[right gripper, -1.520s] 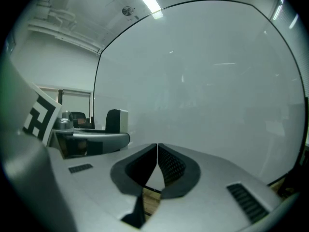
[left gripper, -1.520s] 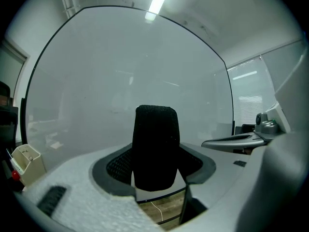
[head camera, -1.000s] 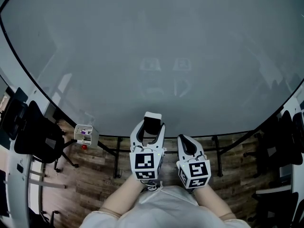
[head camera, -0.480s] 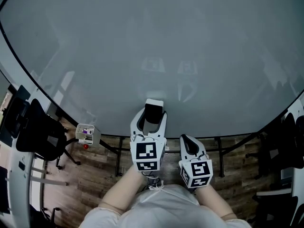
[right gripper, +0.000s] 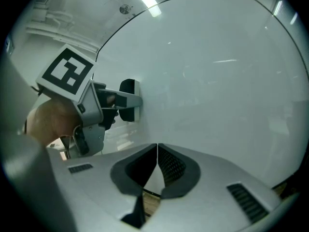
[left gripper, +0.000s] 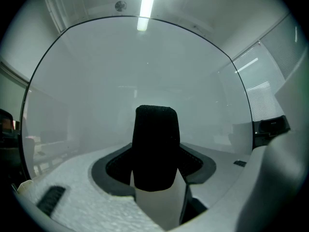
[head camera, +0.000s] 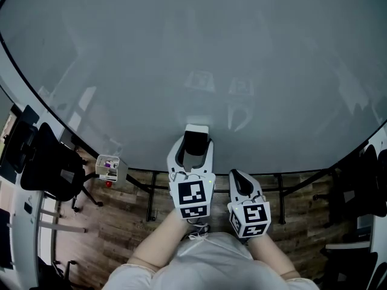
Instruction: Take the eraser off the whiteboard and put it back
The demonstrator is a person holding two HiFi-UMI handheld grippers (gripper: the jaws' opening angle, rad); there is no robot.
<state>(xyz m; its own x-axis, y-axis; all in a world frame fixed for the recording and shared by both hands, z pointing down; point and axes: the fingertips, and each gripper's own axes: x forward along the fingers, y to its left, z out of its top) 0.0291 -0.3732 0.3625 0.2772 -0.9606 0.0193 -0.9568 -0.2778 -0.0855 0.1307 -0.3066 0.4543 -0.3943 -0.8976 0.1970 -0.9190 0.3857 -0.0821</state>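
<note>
Eraser point(head camera: 195, 145), pinched in left claw point(head camera: 195, 136), has edged up the whiteboard point(head camera: 193, 53), seemingly touching it now; replacement likely near. Right claw point(head camera: 237, 182) pressed together, empty.

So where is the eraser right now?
In the head view, the eraser sits between the fingers of the left gripper, low on the whiteboard, just left of the shut right gripper.
</note>
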